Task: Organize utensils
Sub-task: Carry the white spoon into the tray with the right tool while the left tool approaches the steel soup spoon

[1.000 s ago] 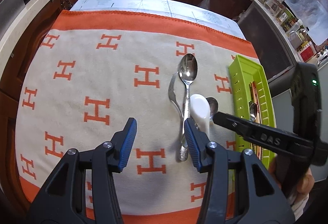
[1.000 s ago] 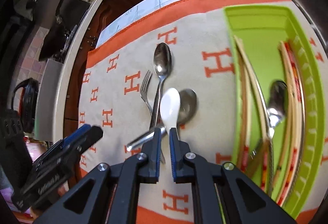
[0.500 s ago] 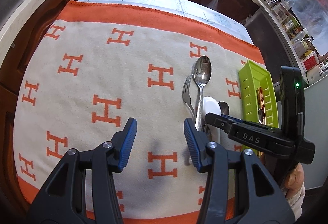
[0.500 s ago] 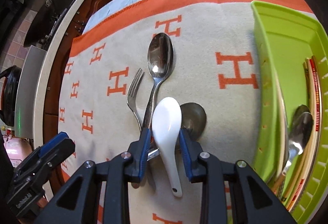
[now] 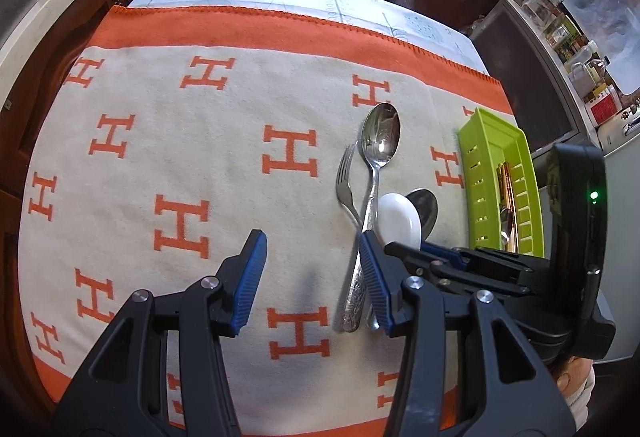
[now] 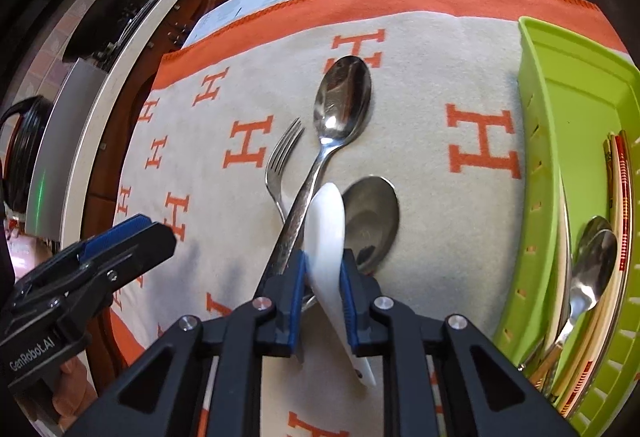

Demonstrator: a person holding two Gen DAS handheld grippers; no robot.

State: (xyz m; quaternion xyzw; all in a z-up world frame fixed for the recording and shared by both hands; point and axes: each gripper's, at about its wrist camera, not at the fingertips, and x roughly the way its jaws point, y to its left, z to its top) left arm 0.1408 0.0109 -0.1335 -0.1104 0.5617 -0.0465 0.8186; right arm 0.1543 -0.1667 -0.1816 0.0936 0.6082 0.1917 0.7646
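Your right gripper (image 6: 323, 279) has just closed on the white spoon (image 6: 326, 221).
Spoon sits atop the metal cutlery pile (image 6: 340, 109) on the blanket (image 5: 200, 157), beside the green tray (image 6: 568, 93); left gripper (image 5: 310, 277) open, empty.

We cannot see the lower handle of the fork (image 6: 280, 165) or of the small steel spoon (image 6: 370, 213): both run under the long steel spoon (image 6: 338, 105), the white spoon (image 6: 326, 221) and the right gripper (image 6: 323, 293). The green tray (image 6: 536, 173) is cut off by the right wrist picture's right edge, so its contents show only in part. The things on the far counter (image 5: 568, 37) are too small and blurred for us to name.
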